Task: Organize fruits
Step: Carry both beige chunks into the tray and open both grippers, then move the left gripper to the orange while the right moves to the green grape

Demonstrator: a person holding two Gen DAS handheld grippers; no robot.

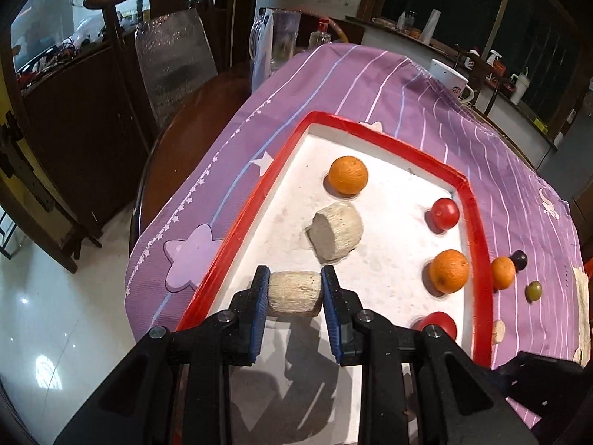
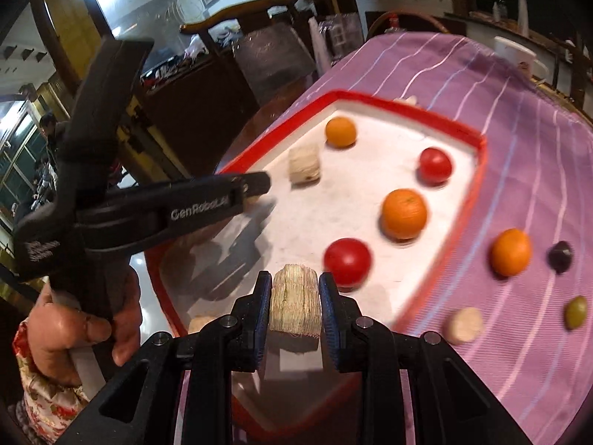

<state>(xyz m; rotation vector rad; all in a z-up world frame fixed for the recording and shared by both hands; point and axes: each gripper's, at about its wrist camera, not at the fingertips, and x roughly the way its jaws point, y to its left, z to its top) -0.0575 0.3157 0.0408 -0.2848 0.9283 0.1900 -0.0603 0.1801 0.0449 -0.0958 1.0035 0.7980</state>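
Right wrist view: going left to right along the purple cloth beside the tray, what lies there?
Pale round chunk → orange → dark grape → green grape.

Inside the red-rimmed tray (image 1: 478,244), oranges (image 1: 348,175) and tomatoes (image 1: 444,213) are crowding the right side, and a pale block (image 1: 335,230) is sitting mid-tray. The white floor at the near left is lying bare. Small fruits (image 2: 510,252) are dotting the tabletop (image 2: 537,148) right of the tray.
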